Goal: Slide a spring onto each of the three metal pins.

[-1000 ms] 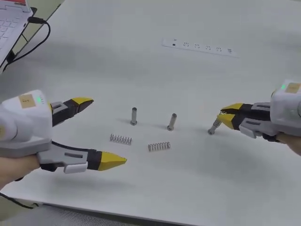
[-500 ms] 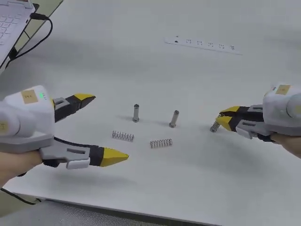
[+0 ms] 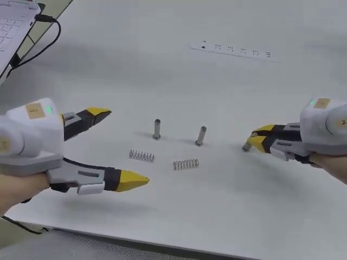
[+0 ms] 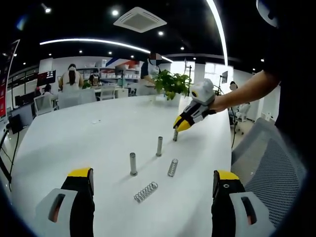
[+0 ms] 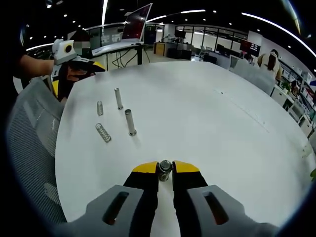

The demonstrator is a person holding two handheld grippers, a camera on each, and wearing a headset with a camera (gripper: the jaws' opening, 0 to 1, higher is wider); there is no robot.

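Two bare metal pins [image 3: 156, 129] [image 3: 200, 136] stand upright mid-table. In front of them lie two loose springs [image 3: 141, 156] [image 3: 186, 163]. To the right, a third pin [image 3: 246, 146] leans, with a spring on it. My right gripper [image 3: 258, 137] is shut on that spring. In the right gripper view the coil's top [image 5: 165, 169] sits between the yellow fingertips [image 5: 146, 168]. My left gripper [image 3: 116, 146] hovers open at the left, a little short of the loose springs. Its view shows the pins [image 4: 133, 164] [image 4: 159, 146] and the springs [image 4: 145, 191] [image 4: 172, 167] ahead.
A white power strip [image 3: 234, 52] lies at the back of the white table [image 3: 227, 206]. A laptop [image 3: 13, 21] with a black cable [image 3: 46, 43] sits at the far left corner. The table's front edge runs close below the left gripper.
The right gripper has sunk a little along the third pin, which it now mostly hides. The left gripper has barely moved, and the camera has shifted slightly.
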